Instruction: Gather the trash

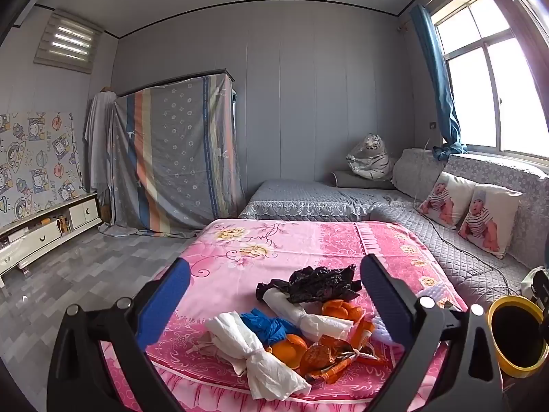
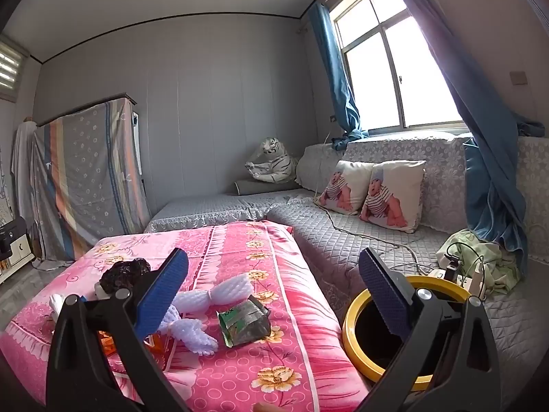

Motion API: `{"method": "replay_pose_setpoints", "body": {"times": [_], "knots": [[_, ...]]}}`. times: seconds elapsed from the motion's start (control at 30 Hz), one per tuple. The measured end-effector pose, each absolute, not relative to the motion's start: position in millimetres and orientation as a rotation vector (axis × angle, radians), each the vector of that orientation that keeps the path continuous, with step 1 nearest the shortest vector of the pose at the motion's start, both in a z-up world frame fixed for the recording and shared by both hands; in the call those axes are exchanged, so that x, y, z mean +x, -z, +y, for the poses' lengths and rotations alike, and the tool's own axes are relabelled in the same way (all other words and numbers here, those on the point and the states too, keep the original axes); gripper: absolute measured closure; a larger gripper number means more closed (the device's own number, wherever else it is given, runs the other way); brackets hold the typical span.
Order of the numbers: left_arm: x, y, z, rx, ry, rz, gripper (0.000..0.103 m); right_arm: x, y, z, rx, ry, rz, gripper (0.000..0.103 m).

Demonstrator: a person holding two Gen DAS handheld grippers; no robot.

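Two grippers, left gripper (image 1: 274, 295) and right gripper (image 2: 272, 286), both spread wide and empty, trash pile (image 1: 291, 326) of tissues, bags and orange peel at lower centre on pink bedspread (image 1: 308, 240), yellow-rimmed bin (image 2: 353, 322) at lower right beside it, green wrapper (image 2: 243, 324) centre.

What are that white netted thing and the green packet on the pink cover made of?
White netted thing: probably soft foam mesh, going by its matte, puffy lattice. Green packet: looks like foil-lined plastic film, with a creased, shiny silver surface. Pink cover: printed fabric.
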State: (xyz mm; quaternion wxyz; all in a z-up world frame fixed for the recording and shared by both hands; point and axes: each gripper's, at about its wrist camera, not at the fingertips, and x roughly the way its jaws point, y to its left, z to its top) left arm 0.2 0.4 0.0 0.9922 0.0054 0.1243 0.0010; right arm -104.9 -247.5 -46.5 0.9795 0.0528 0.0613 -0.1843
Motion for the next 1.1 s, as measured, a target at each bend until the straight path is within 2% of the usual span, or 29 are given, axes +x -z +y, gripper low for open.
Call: {"method": "replay_pose_setpoints", "body": {"times": [1.1], "knots": [[-1.5, -1.5, -1.2, 0.011, -0.004, 0.244, 0.007, -102.8, 49.8, -247.4, 0.1, 0.364, 0.124, 0.008]]}}
